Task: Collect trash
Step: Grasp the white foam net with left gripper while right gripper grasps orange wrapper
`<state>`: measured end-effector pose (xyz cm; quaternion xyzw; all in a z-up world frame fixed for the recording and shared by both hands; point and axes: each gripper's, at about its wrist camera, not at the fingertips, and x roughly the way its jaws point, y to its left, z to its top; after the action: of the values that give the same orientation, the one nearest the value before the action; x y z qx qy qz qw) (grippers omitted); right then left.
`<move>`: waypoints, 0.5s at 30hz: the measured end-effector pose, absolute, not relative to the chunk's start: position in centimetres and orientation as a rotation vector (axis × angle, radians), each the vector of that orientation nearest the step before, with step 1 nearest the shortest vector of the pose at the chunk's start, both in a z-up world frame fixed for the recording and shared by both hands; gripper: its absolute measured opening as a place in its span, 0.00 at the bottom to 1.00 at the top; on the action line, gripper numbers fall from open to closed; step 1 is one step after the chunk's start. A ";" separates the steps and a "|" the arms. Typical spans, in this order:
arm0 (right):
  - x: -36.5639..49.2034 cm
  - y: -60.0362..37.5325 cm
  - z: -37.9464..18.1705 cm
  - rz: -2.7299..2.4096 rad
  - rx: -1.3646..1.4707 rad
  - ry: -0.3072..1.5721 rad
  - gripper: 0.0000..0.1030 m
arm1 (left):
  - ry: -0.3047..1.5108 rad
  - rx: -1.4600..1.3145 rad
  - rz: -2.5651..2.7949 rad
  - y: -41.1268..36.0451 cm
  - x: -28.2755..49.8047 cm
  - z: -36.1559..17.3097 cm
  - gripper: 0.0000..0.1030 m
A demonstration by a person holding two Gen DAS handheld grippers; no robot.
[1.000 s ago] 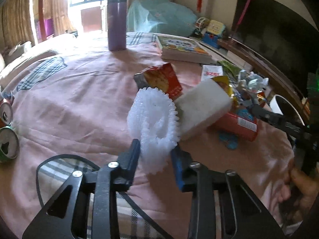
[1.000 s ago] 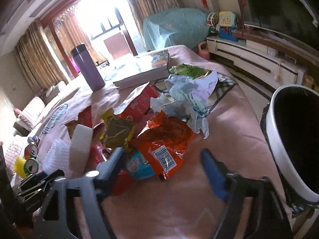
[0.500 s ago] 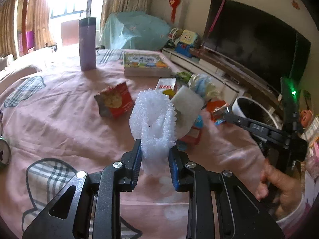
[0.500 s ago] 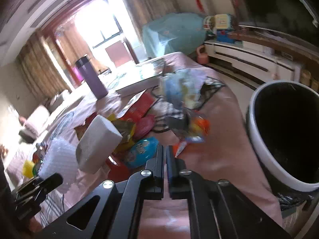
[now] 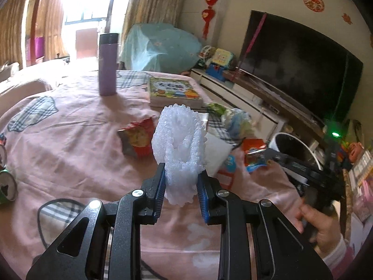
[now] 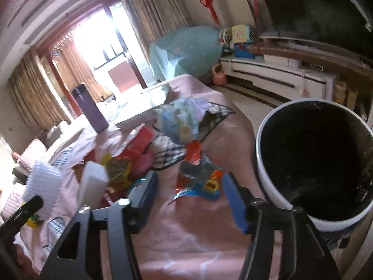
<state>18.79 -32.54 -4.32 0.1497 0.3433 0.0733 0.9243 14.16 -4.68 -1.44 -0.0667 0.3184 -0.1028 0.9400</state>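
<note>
My left gripper (image 5: 180, 186) is shut on a white foam net sleeve (image 5: 179, 144) and holds it above the pink tablecloth (image 5: 70, 154). The sleeve also shows in the right wrist view (image 6: 44, 186). My right gripper (image 6: 191, 198) is open, its jaws wide apart. An orange and blue snack wrapper (image 6: 198, 177) hangs blurred between and ahead of the open jaws, over the table edge. The white trash bin (image 6: 314, 161) with a black liner stands just right of it, beside the table. In the left wrist view the right gripper (image 5: 263, 157) is by the bin (image 5: 293, 149).
More wrappers lie in a pile (image 6: 139, 154) with a white foam block (image 6: 93, 184). A crumpled paper ball (image 6: 184, 119), a book (image 5: 172, 91), a purple flask (image 5: 107, 65) and cans (image 5: 5, 184) are on the table. A TV (image 5: 298, 70) stands behind.
My right gripper was shut on the orange wrapper half a second ago and has opened near the bin; the wrapper is loose. My left gripper closed on the foam sleeve and lifted it.
</note>
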 end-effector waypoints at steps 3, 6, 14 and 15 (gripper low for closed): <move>20.4 -33.1 -5.2 0.164 0.337 0.740 0.62 | 0.652 -0.127 -0.253 -6.1 14.0 -1.3 0.23; 21.4 -33.1 -6.4 0.207 0.355 0.790 0.57 | 0.650 -0.122 -0.290 -7.2 14.1 -0.9 0.23; 19.9 -32.6 -6.0 0.247 0.342 0.782 0.13 | 0.648 -0.087 -0.365 -10.4 14.0 -0.3 0.23; 19.7 -32.8 -5.8 0.247 0.344 0.778 0.13 | 0.651 -0.083 -0.376 -10.8 14.0 -0.3 0.23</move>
<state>19.72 -32.85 -5.84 0.1665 0.3762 0.1195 0.9036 13.98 -10.82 -0.33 -0.0405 0.3177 -0.1833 0.9294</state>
